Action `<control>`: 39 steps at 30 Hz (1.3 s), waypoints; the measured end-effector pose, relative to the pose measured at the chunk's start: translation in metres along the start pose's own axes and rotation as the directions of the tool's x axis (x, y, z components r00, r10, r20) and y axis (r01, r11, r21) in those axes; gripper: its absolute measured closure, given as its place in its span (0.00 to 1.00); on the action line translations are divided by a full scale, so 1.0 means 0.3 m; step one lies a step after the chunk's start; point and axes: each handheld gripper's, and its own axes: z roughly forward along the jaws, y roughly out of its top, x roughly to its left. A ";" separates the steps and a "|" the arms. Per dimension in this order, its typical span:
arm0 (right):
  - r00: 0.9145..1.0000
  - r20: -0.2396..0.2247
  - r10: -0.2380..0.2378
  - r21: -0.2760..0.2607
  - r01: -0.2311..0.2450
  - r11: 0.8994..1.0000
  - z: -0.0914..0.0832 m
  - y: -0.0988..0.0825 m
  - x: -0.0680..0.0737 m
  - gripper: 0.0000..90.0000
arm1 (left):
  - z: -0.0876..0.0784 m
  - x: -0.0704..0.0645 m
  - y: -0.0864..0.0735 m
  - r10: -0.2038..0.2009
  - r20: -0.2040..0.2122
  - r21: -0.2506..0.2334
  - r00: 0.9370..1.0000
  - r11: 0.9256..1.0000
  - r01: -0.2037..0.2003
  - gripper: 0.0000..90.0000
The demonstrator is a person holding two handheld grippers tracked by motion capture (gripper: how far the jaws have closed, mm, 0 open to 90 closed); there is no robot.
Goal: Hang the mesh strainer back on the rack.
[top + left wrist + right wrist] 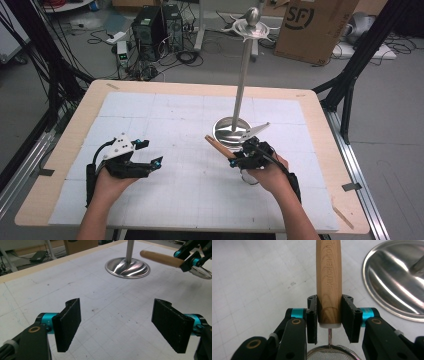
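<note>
White gridded matting covers the wooden table, with cables, computer boxes and a cardboard carton on the floor behind it. Over the mat's near right part, the right gripper is clamped on the wooden handle of a small mesh strainer, both pads pressed flat against the handle's lower end; the wire stem and mesh bowl sit behind the jaws, toward the hand, while the handle's free end runs forward out of the jaws. In the high view that long axis slants up and to the left from the right gripper, with the round steel base of the utensil stand just beyond, its pole rising to a ring of hooks. Judging from this, the coming move turns on the stand lying ahead of and well above the strainer. Well apart at the left, the left gripper has its jaws spread wide over bare mat, holding nothing; the right hand is much the nearer to the stand
</note>
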 end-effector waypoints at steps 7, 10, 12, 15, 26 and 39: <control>1.000 -0.004 0.000 -0.119 0.000 0.993 -0.069 -0.004 0.003 0.76 | 0.001 -0.001 0.000 -0.001 0.003 0.003 1.000 1.000 0.001 0.27; 1.000 -0.008 -0.007 -0.152 0.006 0.988 -0.089 -0.005 0.006 0.76 | 0.001 -0.003 0.000 -0.002 0.008 0.000 1.000 1.000 0.002 0.27; 1.000 -0.003 -0.011 -0.171 0.010 0.985 -0.101 -0.005 0.006 0.76 | 0.000 -0.003 0.001 -0.002 0.011 -0.003 1.000 1.000 0.002 0.27; 1.000 -0.002 -0.016 -0.208 0.015 0.978 -0.127 -0.006 0.005 0.76 | -0.001 -0.002 0.000 -0.002 0.008 -0.004 1.000 1.000 0.002 0.27; 0.999 0.031 -0.038 -0.307 0.046 0.951 -0.219 0.004 0.001 0.76 | -0.002 -0.004 0.001 0.000 0.011 -0.005 1.000 1.000 0.000 0.27; 0.996 0.050 -0.073 -0.409 0.087 0.908 -0.350 0.034 -0.026 0.76 | -0.001 -0.005 0.001 -0.003 0.011 -0.005 1.000 1.000 0.003 0.27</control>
